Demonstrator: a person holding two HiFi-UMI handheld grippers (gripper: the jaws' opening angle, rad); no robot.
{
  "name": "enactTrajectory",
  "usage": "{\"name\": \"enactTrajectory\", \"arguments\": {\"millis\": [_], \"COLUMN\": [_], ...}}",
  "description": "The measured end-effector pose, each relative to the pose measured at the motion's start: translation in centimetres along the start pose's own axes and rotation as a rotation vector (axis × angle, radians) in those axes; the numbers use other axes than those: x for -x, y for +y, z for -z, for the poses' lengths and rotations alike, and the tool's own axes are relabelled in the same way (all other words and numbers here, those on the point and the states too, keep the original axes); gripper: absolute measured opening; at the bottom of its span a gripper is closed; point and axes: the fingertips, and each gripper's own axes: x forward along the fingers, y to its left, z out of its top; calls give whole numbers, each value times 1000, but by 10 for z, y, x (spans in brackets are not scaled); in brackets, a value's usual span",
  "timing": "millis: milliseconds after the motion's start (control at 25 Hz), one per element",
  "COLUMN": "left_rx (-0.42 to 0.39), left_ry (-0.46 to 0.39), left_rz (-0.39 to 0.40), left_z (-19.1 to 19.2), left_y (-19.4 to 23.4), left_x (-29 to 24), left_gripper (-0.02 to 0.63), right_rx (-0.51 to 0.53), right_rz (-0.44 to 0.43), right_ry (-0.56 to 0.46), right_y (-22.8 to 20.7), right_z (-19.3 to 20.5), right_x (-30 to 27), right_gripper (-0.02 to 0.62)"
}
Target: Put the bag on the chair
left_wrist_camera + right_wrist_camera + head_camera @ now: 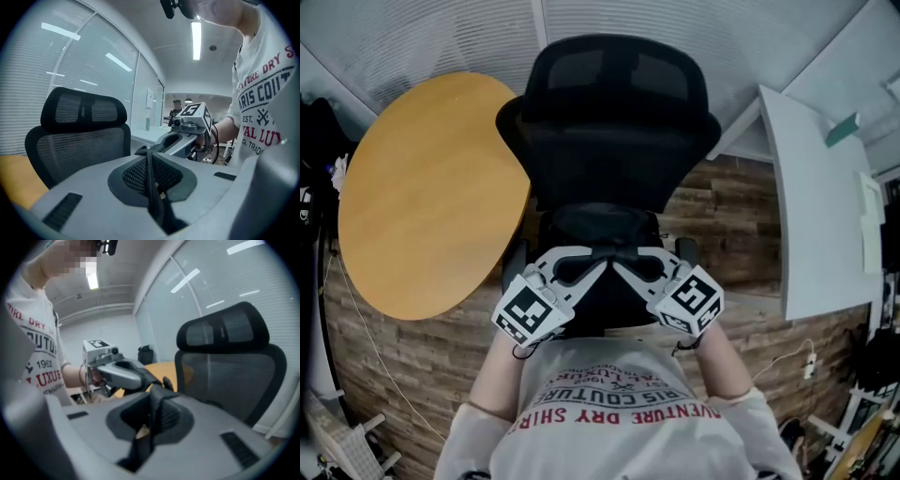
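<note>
Both claws are pinching the same thing: the left gripper [586,270] is pressing its jaws together on a thin black strap [151,187], and the right gripper [630,268] is clamping a dark band of the same stuff between its own jaws. The two tips are meeting almost nose to nose, angled in toward each other. The bag [600,305] is hanging as a black mass just below and between them, close in front of the person's chest. Its outline is melting into the black behind it, so its long axis is hard to judge. The chair [609,122] is standing straight ahead on the far side of the bag, facing the person. Its seat [600,225] is lying just beyond the tips, and the mesh back and headrest are rising farther off. Both hands are sitting about equally near the seat, one on each side of its middle, so the coming move is looking like a short carry forward and down with both hands together. The seat is looking broad and level enough for a soft bag. A round wooden table [431,187] is crowding the chair's left, a white desk [816,216] is standing off to the right, and plank flooring [722,206] is showing between them.
</note>
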Motion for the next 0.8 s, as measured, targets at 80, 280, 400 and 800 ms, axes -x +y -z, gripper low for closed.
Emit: {"name": "enactTrajectory", "arguments": {"millis": [80, 280, 400, 800], "left_rx": [8, 43, 74, 227], "left_ry": [4, 15, 29, -1], "left_rz": [7, -1, 0, 42], "left_z": [4, 17, 29, 60], "left_y": [17, 54, 66, 78], "left_x": [-2, -13, -22, -37], "left_gripper": [49, 49, 50, 51], "right_rx": [-4, -18, -49, -85], "right_rz": [14, 34, 48, 85], "right_ry": [7, 12, 32, 67], "right_y": [-13, -43, -56, -83], "right_z": [-2, -3, 7, 35], "right_x": [-12, -39, -48, -62], "right_gripper": [44, 44, 44, 48]}}
